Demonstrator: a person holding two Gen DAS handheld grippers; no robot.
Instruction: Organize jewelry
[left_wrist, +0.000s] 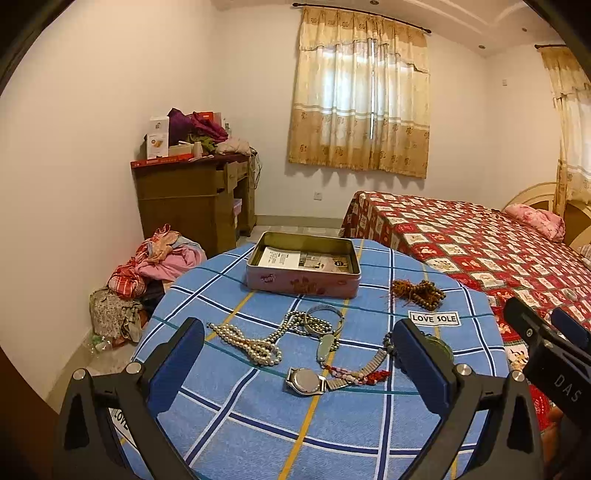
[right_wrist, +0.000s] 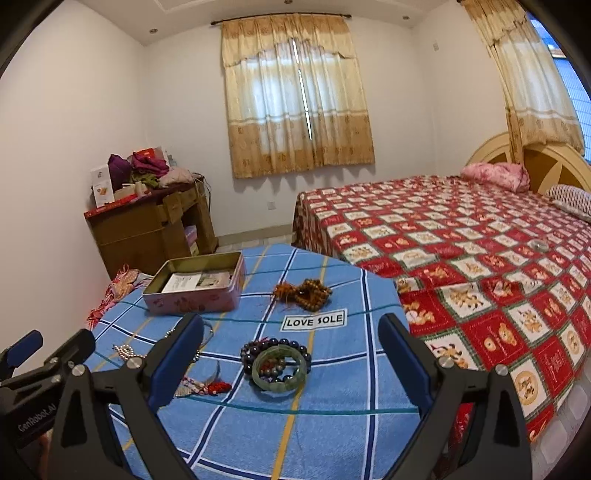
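Blue checked tablecloth (left_wrist: 332, 424), red-quilted bed (right_wrist: 461, 258)

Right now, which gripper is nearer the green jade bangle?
Right. The right gripper is open with the green jade bangle lying between its fingers; the left gripper is open over the watch, the bangle behind its right finger.

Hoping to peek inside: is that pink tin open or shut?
Open. The pink tin has no lid on; printed papers lie inside it.
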